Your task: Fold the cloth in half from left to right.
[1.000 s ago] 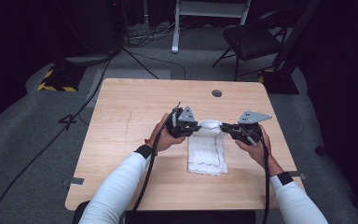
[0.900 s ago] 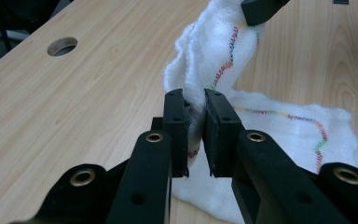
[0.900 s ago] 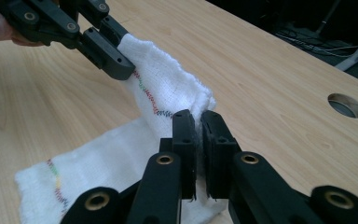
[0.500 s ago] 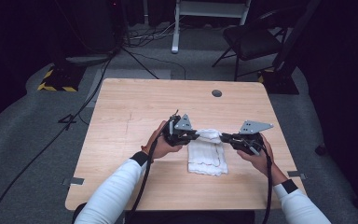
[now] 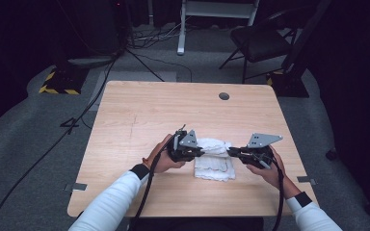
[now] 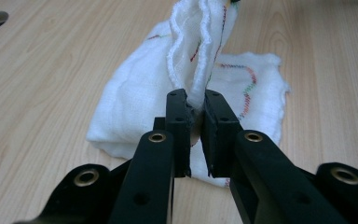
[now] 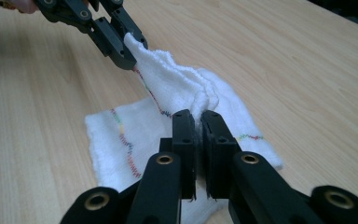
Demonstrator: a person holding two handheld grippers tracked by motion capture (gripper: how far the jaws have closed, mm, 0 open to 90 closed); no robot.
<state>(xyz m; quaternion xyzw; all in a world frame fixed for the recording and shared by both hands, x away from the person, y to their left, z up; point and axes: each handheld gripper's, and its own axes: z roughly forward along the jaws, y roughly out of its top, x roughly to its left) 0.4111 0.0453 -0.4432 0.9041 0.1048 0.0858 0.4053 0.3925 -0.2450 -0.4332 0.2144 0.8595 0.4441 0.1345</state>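
A white cloth (image 5: pixel 214 161) with coloured stitching lies folded on the wooden table (image 5: pixel 139 115), near its front middle. My left gripper (image 5: pixel 203 152) is shut on the far left corner of the cloth's upper layer and holds it off the table. My right gripper (image 5: pixel 229 152) is shut on the far right corner of that layer. In the left gripper view the cloth (image 6: pixel 140 88) rises in a bunched fold from the jaws of my left gripper (image 6: pixel 196 105). In the right gripper view the cloth (image 7: pixel 177 88) stretches from my right gripper (image 7: pixel 198 119) up to the left gripper (image 7: pixel 128 46).
A round grommet hole (image 5: pixel 224 96) sits near the table's far edge. Behind the table stand a dark chair (image 5: pixel 262 41) and a white stand (image 5: pixel 212 14). Cables (image 5: pixel 77 115) cross the grey floor at the left.
Both grippers have come toward the near edge of the table with the cloth's far edge pinched between them, so the upper layer folds over the rest.
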